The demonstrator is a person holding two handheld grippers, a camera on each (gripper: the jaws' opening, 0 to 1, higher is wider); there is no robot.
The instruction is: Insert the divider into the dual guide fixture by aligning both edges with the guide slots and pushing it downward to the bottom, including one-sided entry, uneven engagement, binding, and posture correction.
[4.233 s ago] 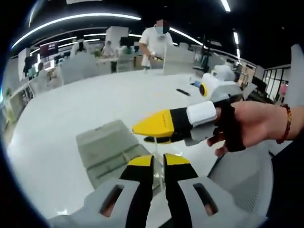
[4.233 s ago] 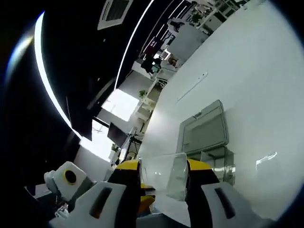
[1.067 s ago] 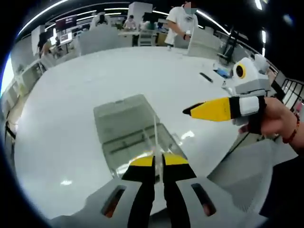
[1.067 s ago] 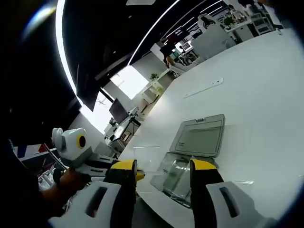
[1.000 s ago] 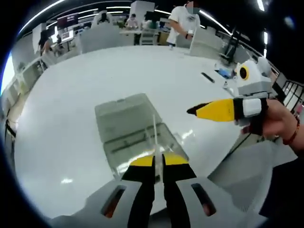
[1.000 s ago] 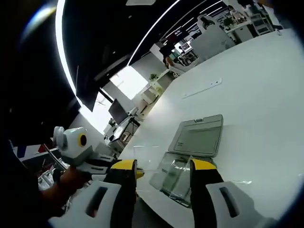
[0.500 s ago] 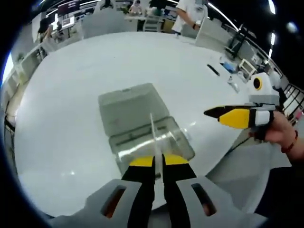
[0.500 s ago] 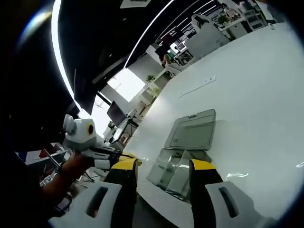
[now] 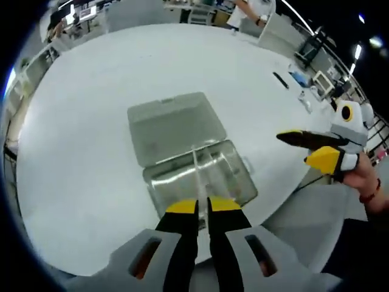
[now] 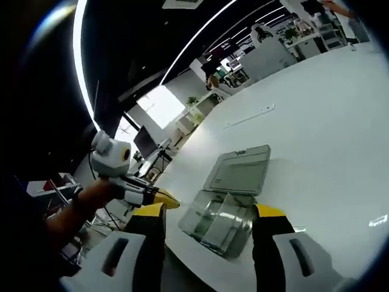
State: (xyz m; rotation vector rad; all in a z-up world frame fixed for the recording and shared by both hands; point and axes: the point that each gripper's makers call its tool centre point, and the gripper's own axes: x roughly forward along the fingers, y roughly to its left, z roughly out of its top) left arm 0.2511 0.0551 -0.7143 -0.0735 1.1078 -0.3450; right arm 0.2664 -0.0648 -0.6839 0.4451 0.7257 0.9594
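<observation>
White bench (image 9: 73,140): left tool (image 9: 202,205) pinches the divider (image 9: 197,173) above the fixture (image 9: 203,176), insertion pending; right tool (image 10: 209,213) gapes empty.

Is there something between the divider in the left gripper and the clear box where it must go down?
Nothing visible. The left gripper holds the thin clear divider right over the open clear box, its lid folded back. The right gripper is off to the side.
</observation>
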